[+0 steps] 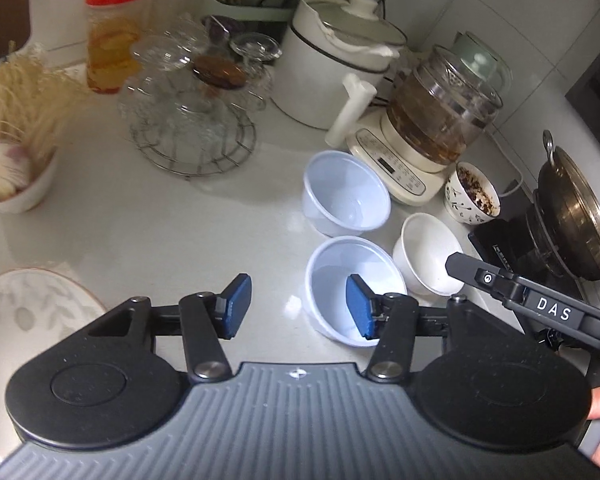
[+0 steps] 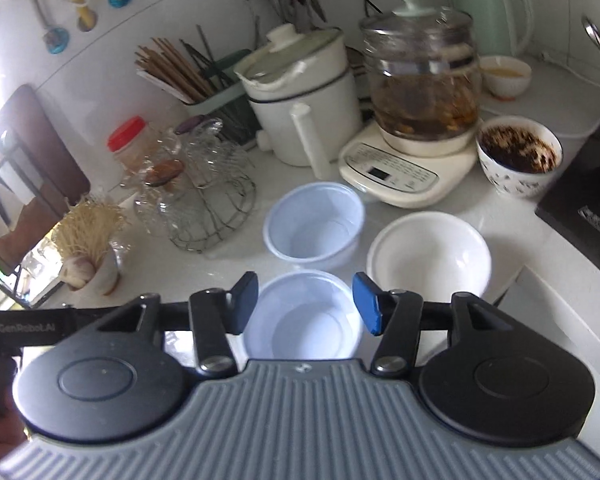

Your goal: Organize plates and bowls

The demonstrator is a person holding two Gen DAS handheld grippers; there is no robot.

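Observation:
Two clear plastic bowls stand on the white counter, a near one (image 1: 350,292) (image 2: 306,318) and a far one (image 1: 346,194) (image 2: 314,226). A white ceramic bowl (image 1: 428,254) (image 2: 428,258) sits to their right. A leaf-patterned plate (image 1: 32,308) lies at the left. My left gripper (image 1: 298,306) is open and empty, its right pad over the near plastic bowl. My right gripper (image 2: 305,304) is open and empty, hovering above the near plastic bowl; its body shows in the left wrist view (image 1: 540,304).
A dirty patterned bowl (image 1: 474,194) (image 2: 518,156), a glass kettle on its base (image 1: 440,120) (image 2: 420,92), a white pot (image 1: 336,60) (image 2: 300,92), a wire rack of glasses (image 1: 196,120) (image 2: 196,192), a red-lidded jar (image 1: 114,36), a wok (image 1: 576,216) and a garlic bowl (image 1: 12,180) surround the bowls.

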